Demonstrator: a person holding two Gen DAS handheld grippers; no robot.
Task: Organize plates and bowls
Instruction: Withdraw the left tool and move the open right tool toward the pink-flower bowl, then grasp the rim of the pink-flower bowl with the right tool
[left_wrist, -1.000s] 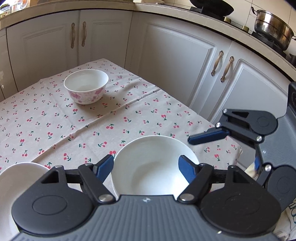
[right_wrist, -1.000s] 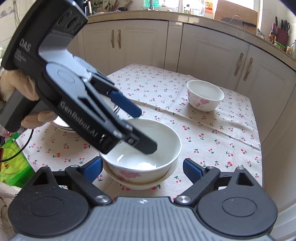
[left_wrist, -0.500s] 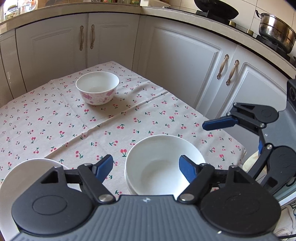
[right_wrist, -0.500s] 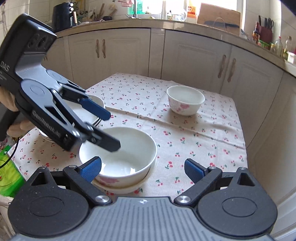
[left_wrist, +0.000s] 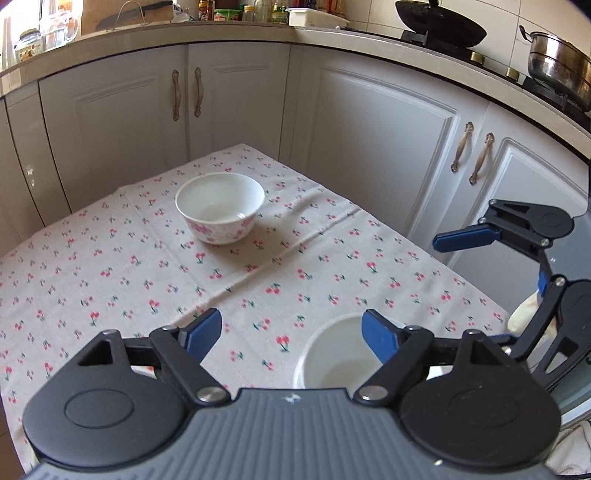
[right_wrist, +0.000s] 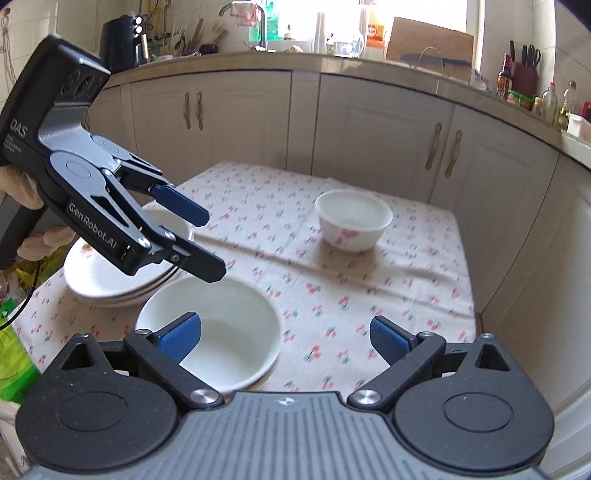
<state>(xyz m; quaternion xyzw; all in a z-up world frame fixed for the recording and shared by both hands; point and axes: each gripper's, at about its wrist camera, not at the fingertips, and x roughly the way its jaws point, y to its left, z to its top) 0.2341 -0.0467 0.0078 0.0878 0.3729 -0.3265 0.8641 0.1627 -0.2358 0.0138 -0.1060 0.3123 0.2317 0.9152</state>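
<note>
A wide white bowl (right_wrist: 221, 325) rests on a shallow dish near the table's front; its rim (left_wrist: 332, 354) shows low in the left wrist view. My left gripper (right_wrist: 201, 240) hovers just above the bowl's far-left rim, jaws opening, nothing between them. My right gripper (right_wrist: 284, 338) is near the bowl's front-right side, jaws wide and still opening, also holding nothing. A small floral bowl (right_wrist: 352, 219) stands alone at the far end (left_wrist: 219, 212). A stack of white plates (right_wrist: 110, 277) lies left of the wide bowl. My right gripper (left_wrist: 506, 258) also shows past the table's right edge.
The cherry-print tablecloth (left_wrist: 110, 266) covers a small table hemmed in by white cabinets (left_wrist: 369, 140). A pot (left_wrist: 557, 70) and a wok stand on the stove. A green bag (right_wrist: 14, 350) sits beside the table's left edge.
Both grippers have drawn back and up from the wide bowl, which stays on the table. The left jaws have spread apart. The small floral bowl has not moved.
</note>
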